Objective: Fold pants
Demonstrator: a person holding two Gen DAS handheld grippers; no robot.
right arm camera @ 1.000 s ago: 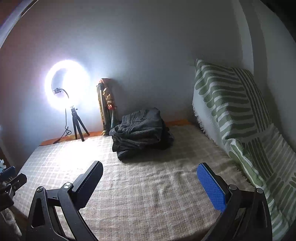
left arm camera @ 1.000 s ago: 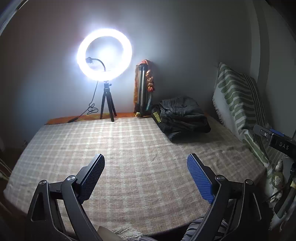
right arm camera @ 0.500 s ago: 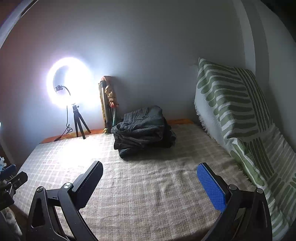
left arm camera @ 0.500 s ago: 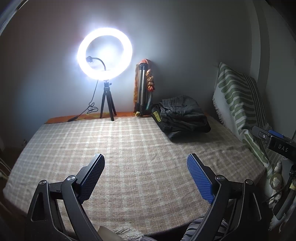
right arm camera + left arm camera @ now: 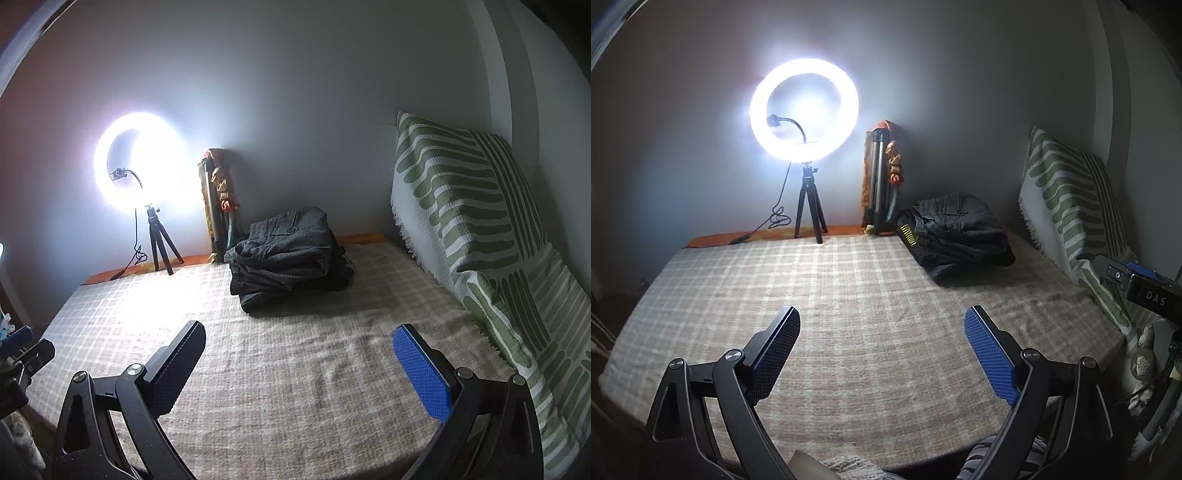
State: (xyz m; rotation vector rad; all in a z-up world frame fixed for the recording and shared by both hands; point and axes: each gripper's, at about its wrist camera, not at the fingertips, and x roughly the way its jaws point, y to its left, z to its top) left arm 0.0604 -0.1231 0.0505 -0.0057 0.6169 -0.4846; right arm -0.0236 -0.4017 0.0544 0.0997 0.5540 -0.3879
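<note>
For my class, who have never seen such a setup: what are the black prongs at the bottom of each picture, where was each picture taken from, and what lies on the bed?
There is no robot here. A person holds hand tongs in each hand, with a camera on each looking along its two fingers. One picture is from the left tongs, the other from the right tongs. Both are open and hold nothing. On the checked blanket lies a pile of dark pants near the far wall. Behind stand a lit ring light on a small tripod and a folded tripod. A green patterned cushion leans at the right.
</note>
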